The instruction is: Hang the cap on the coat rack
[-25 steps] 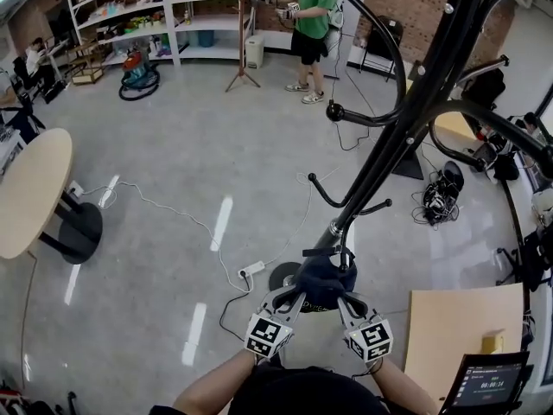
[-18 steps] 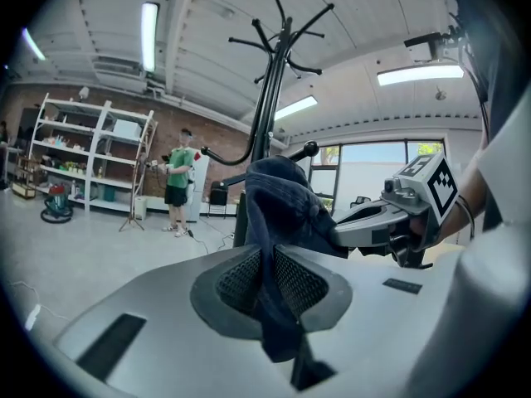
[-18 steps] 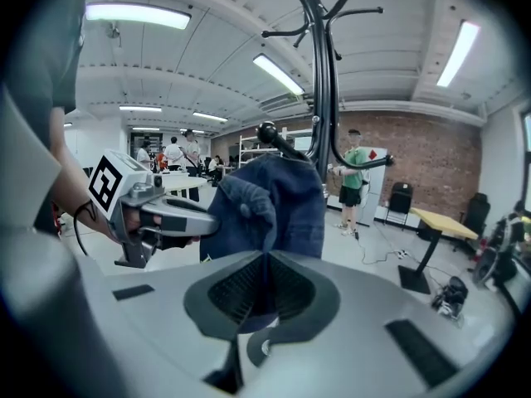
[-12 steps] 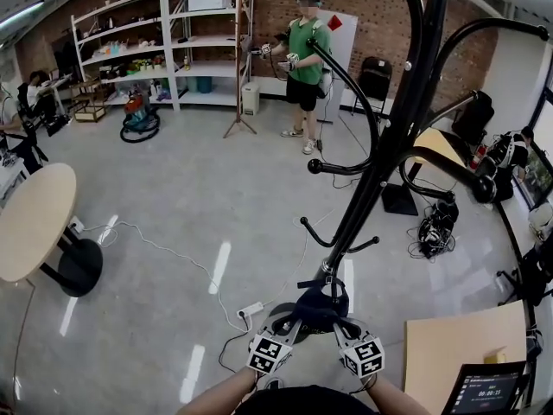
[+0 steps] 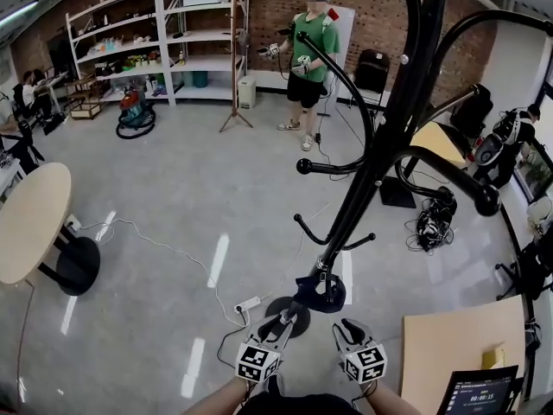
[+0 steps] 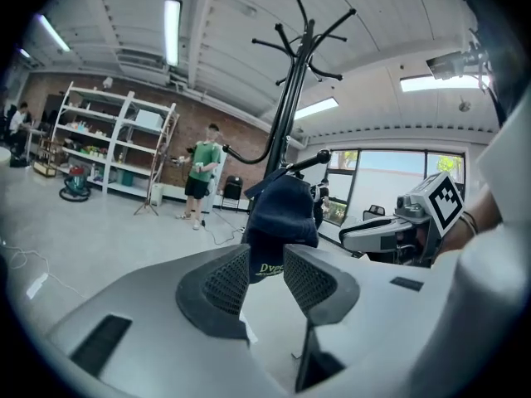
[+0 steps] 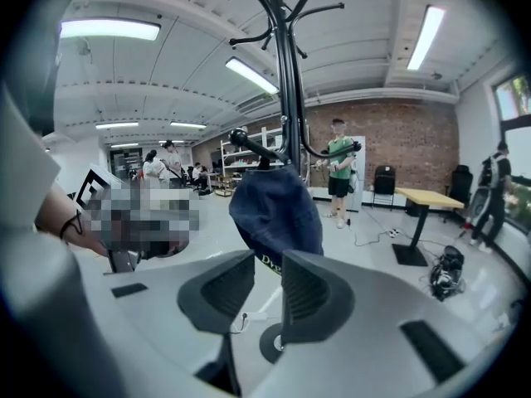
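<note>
Though hung already, low on the tall black metal coat rack (image 5: 380, 154): dark navy fabric cap (image 5: 320, 292), drooping just ahead of both grippers, midway between them. Left gripper (image 5: 278, 325): jaws apart, just been opening, nothing pinched, cap rim beyond the pads. Right gripper (image 5: 348, 328): likewise parted, just opened, clear of the cloth, about equally near. Probably next: draw both straight back.

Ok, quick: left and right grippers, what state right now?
Left gripper: open, jaws have just been opening, nothing gripped; the cap hangs free just ahead.
Right gripper: open, jaws have just been opening, nothing gripped.
</note>
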